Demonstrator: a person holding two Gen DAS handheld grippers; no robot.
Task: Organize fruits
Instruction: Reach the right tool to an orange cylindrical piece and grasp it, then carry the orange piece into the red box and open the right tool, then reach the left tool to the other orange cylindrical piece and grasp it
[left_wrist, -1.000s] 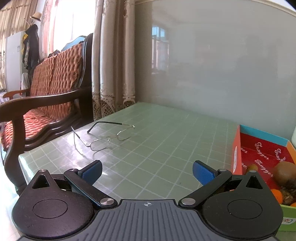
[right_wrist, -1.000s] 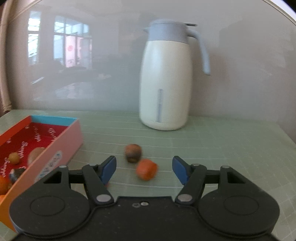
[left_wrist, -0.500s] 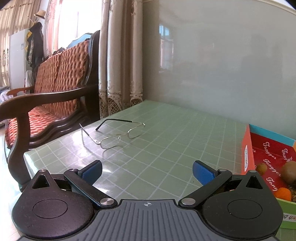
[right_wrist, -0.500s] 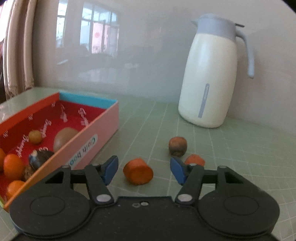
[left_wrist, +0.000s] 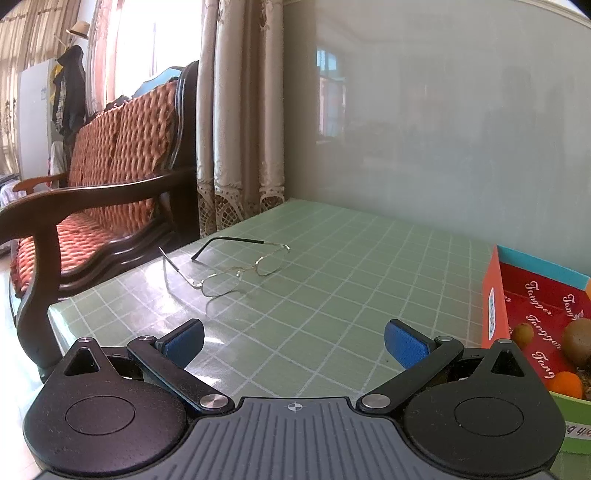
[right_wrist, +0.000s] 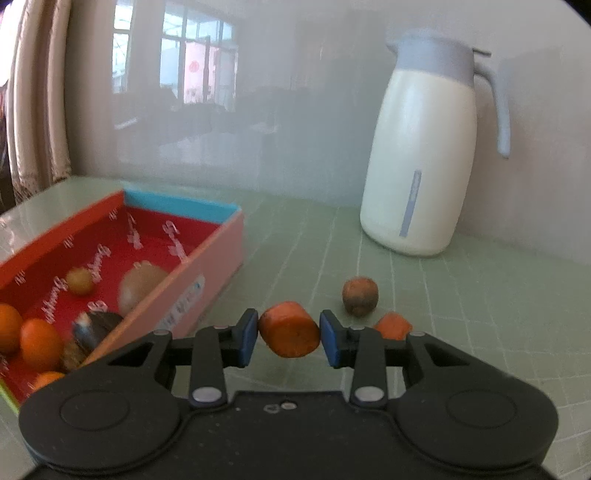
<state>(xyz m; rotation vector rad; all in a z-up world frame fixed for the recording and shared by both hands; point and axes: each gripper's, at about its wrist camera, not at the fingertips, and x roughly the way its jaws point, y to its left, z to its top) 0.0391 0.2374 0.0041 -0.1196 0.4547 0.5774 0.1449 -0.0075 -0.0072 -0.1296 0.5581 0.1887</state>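
Note:
In the right wrist view an orange carrot-like chunk (right_wrist: 289, 328) sits between the blue pads of my right gripper (right_wrist: 289, 332). The jaws are closing and both pads touch the chunk's sides. A brown round fruit (right_wrist: 359, 296) and a second orange chunk (right_wrist: 392, 325) lie on the green table just right of it. To the left stands the red box (right_wrist: 207, 280), holding oranges (right_wrist: 38, 341), a kiwi (right_wrist: 142, 286) and other small fruit. My left gripper (left_wrist: 293, 341) is open over bare table, with the box (left_wrist: 493, 295) at its right.
A white jug with a grey lid (right_wrist: 421, 155) stands at the back right against the wall. Wire-framed glasses (left_wrist: 229, 271) lie near the table's left edge. A wooden bench with orange cushions (left_wrist: 110, 177) stands beyond that edge.
My right gripper swung left toward the box and narrowed its jaws onto the orange chunk, which earlier lay loose on the table. The left gripper stayed open and shifted only slightly.

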